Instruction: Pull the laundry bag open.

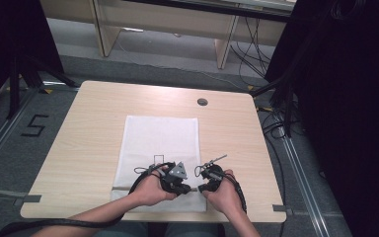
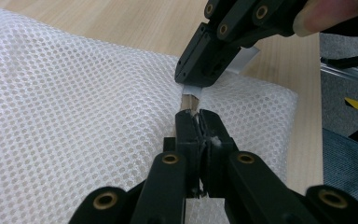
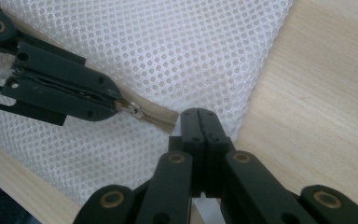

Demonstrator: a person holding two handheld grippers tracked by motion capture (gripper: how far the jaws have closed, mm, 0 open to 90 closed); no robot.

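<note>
— Two grippers, one bag: how do you think that white mesh bag (image 1: 160, 140) handles?

— Light and floppy, I'd judge. It's soft netting that wrinkles and gives under any pull, so it needs holding in two places at once. The zipper (image 3: 156, 116) along its near edge is the only firm part.

— So where do you take hold?

— Right where they are. The left gripper (image 2: 198, 121) has its fingers clenched on the zipper pull (image 3: 134, 110), and the right gripper (image 3: 199, 115) is clamped shut on the end of the zipper tape by the bag's corner, bracing it.

— And the look of it?

— A flat white rectangle of honeycomb mesh with a beige zipper strip, and a small white tag (image 2: 242, 59) at the corner. It lies in the middle of the wooden tabletop (image 1: 89, 128), its zipper edge nearest the person, whose hands meet at its near right corner.
</note>
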